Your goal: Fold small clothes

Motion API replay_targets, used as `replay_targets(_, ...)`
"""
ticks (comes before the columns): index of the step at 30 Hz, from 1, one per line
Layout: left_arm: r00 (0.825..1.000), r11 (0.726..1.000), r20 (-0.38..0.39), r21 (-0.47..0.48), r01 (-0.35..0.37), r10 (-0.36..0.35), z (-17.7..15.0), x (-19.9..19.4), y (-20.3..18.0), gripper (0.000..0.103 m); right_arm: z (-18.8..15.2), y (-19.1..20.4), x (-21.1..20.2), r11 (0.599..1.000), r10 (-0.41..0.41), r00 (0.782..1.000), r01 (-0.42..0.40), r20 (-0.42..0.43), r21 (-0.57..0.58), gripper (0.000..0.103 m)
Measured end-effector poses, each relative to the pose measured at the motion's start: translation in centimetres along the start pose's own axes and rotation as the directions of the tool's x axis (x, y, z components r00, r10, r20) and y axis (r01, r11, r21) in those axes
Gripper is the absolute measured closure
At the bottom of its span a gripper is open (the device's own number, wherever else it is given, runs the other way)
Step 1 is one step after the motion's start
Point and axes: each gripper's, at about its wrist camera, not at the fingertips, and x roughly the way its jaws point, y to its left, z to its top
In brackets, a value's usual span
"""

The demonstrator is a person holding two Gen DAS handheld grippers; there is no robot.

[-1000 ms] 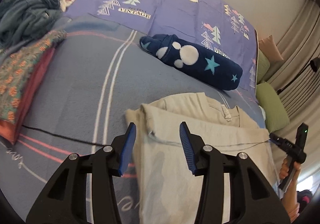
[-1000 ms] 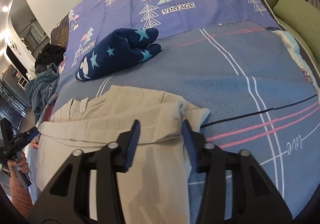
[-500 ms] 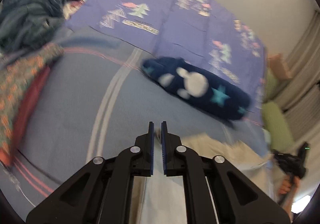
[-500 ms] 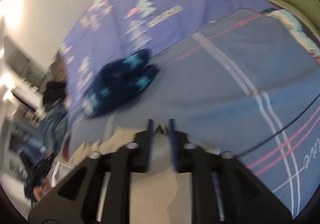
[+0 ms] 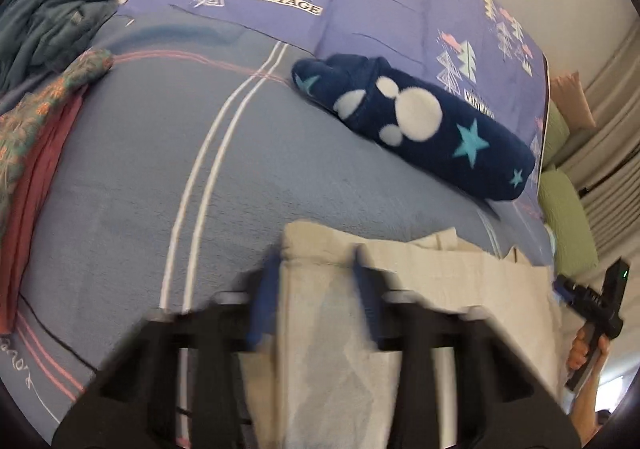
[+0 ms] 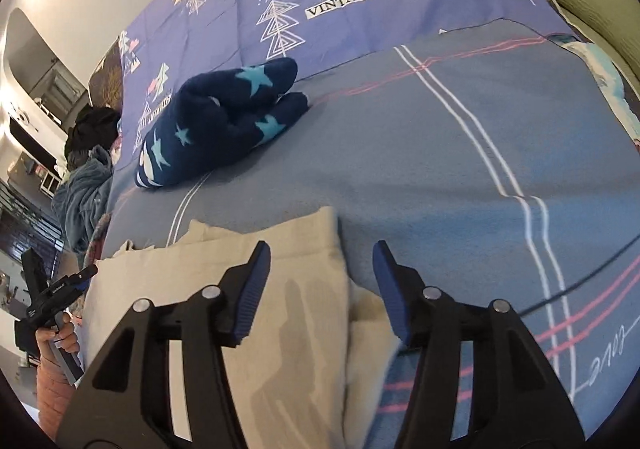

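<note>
My left gripper (image 5: 316, 273) and right gripper (image 6: 320, 285) stood with jaws spread wide, holding nothing, each straddling a corner of the beige garment (image 6: 296, 313) lying folded on the grey-blue blanket (image 6: 420, 153). I judged one fold laid; next, regrip an edge.

Both tongs are spread wide, the left tongs (image 5: 314, 269) motion-blurred, the right tongs (image 6: 320, 273) sharp.
</note>
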Motion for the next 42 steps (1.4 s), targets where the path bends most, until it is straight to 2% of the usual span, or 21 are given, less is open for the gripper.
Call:
replay_targets(1, 1.0, 0.999, 0.013, 0.026, -0.018, 0.018, 0.0, 0.0, -0.5, 0.097, 0.0, 0.4, 0.2, 1.0, -0.015, 1.0, 0.015, 0.002, -0.015, 0.103)
replay_targets(3, 0.995, 0.997, 0.09, 0.069, -0.037, 0.03, -0.1, -1.1, -1.6, 0.098, 0.1, 0.8, -0.2, 0.997, -0.063, 0.997, 0.065, 0.051, -0.031, 0.102)
replay_targets(5, 0.993, 0.994, 0.113, 0.107, -0.038, 0.026, 0.2, -1.3, -2.0, 0.097, 0.5, 0.4, 0.0, 0.996, -0.079, 0.995, 0.081, 0.054, -0.022, 0.102)
replay_targets(7, 0.995, 0.991, 0.081, 0.119, -0.065, 0.056, 0.4, -0.6, -1.8, 0.091, 0.3, -0.6, 0.9, 0.995, -0.092, 0.996, 0.092, 0.002, 0.046, 0.098)
replay_targets(8, 0.993, 0.988, 0.071, 0.115, -0.102, 0.095, 0.2, -0.6, -1.5, 0.081, 0.0, -1.0, 0.6, 0.993, -0.096, 0.995, 0.095, 0.006, 0.069, 0.086)
replay_targets(9, 0.99, 0.988, 0.076, 0.098, -0.122, 0.115, -0.1, -1.1, -1.1, 0.076, -0.6, -1.3, -0.2, 0.992, -0.101, 0.995, 0.098, 0.027, 0.084, 0.076)
replay_targets(11, 0.992, 0.993, 0.091, 0.072, -0.098, 0.091, -1.0, -3.0, -0.5, 0.056, -2.4, -1.3, -2.6, 0.995, -0.088, 0.994, 0.084, 0.068, 0.058, 0.064)
replay_targets(14, 0.988, 0.993, 0.147, 0.094, -0.069, 0.055, -4.2, -7.9, 0.1, 0.045, -6.7, -2.1, -7.4, 0.998, -0.07, 0.992, 0.07, 0.107, 0.005, 0.056)
replay_targets(17, 0.984, 0.988, 0.175, 0.144, -0.06, 0.034, -9.3, -12.4, 0.6, 0.037, -12.5, -4.2, -12.0, 0.998, -0.063, 0.991, 0.062, 0.117, 0.009, 0.05)
replay_targets(20, 0.99, 0.992, 0.143, 0.121, -0.027, 0.01, -15.2, -15.5, 1.4, 0.034, -17.6, -5.7, -14.7, 0.997, -0.03, 0.995, 0.023, 0.099, 0.072, 0.048)
replay_targets(23, 0.992, 0.998, 0.116, 0.05, 0.038, -0.043, -19.4, -17.1, 2.2, 0.034, -22.2, -6.3, -16.4, 0.987, 0.048, 0.995, -0.06, 0.084, 0.149, 0.042)
replay_targets(25, 0.993, 0.997, 0.084, 0.01, 0.082, -0.083, -21.4, -17.5, 2.3, 0.034, -24.0, -5.9, -16.8, 0.979, 0.105, 0.991, -0.117, 0.079, 0.167, 0.04)
replay_targets(28, 0.988, 0.989, 0.047, 0.005, 0.148, -0.148, -23.9, -17.8, 1.8, 0.034, -24.6, -4.4, -16.5, 0.972, 0.164, 0.984, -0.173, 0.073, 0.158, 0.034)
replay_targets(32, 0.977, 0.975, 0.013, -0.066, 0.211, -0.211, -24.9, -16.2, 1.7, 0.034, -24.1, -2.9, -15.1, 0.952, 0.224, 0.972, -0.234, 0.07, 0.195, 0.027)
replay_targets(34, 0.971, 0.966, 0.054, -0.102, 0.236, -0.232, -24.8, -15.6, 1.9, 0.03, -23.8, -2.9, -14.2, 0.937, 0.247, 0.965, -0.261, 0.088, 0.232, 0.024)
replay_targets(38, 0.96, 0.943, 0.111, -0.187, 0.275, -0.258, -23.4, -14.1, 2.5, 0.03, -23.2, -3.1, -13.6, 0.924, 0.228, 0.966, -0.254, 0.124, 0.286, 0.024)
replay_targets(42, 0.959, 0.944, 0.135, -0.183, 0.273, -0.251, -22.1, -13.0, 2.1, 0.03, -22.8, -2.6, -13.1, 0.925, 0.205, 0.969, -0.238, 0.139, 0.297, 0.023)
